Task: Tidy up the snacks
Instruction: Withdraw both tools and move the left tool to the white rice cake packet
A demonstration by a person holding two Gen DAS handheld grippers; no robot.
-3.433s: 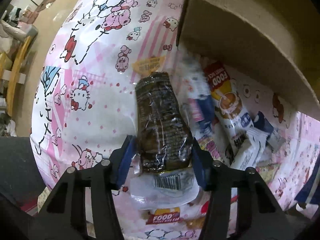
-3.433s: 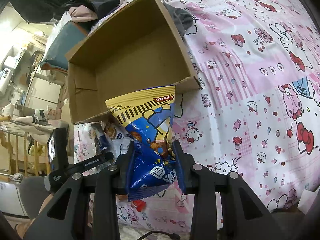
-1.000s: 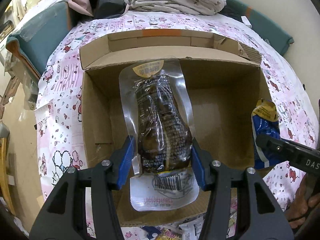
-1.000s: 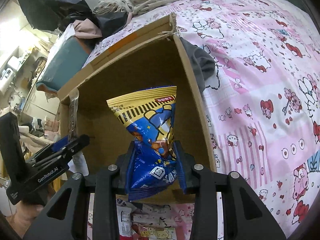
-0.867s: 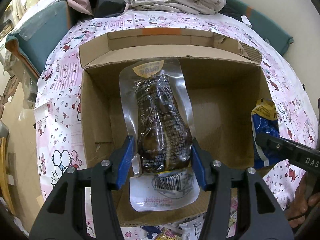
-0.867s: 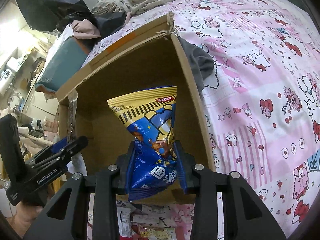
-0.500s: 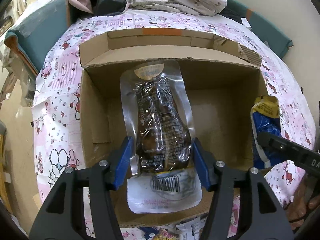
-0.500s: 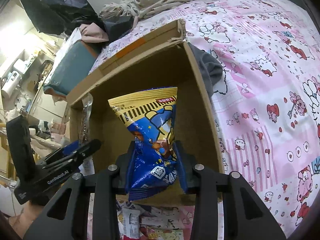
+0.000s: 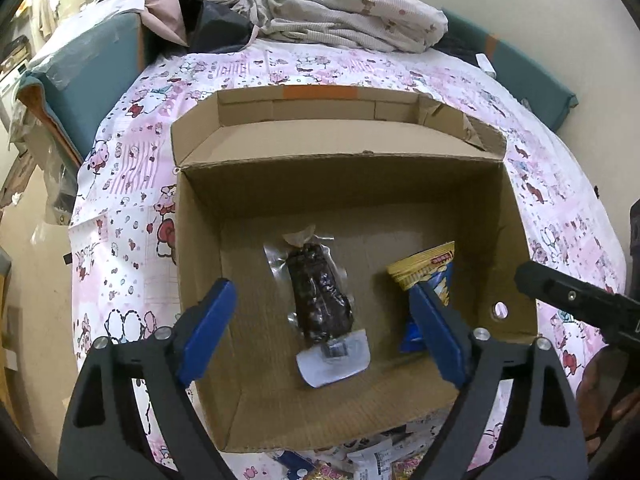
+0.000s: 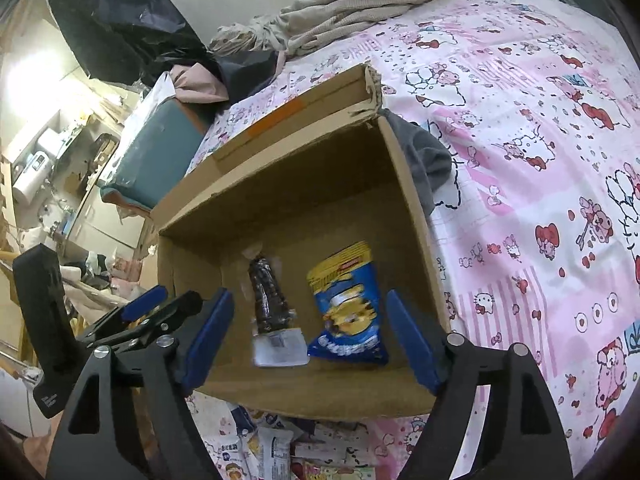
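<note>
An open cardboard box (image 9: 280,184) (image 10: 280,184) sits on the pink cartoon-print bed cover. On its floor lies a dark snack in a clear pouch (image 9: 320,296) (image 10: 270,304), and to its right a blue and yellow snack bag (image 9: 430,276) (image 10: 346,304). My left gripper (image 9: 320,324) hangs above the box with its jaws opening and nothing between the pads. My right gripper (image 10: 310,332) hangs over the box's right half, its jaws opening too, and both snacks lie loose well below it. The left gripper (image 10: 160,312) also shows at the left of the right wrist view.
Several more snack packets (image 10: 272,452) (image 9: 360,460) lie on the cover in front of the box. A crumpled blanket (image 9: 340,12) and dark clothes sit at the far end. A teal cushion (image 9: 92,80) borders the left. A grey cloth (image 10: 428,160) lies against the box's right wall.
Both grippers have opened. The dark pouch and the blue and yellow bag have dropped from them onto the box floor.
</note>
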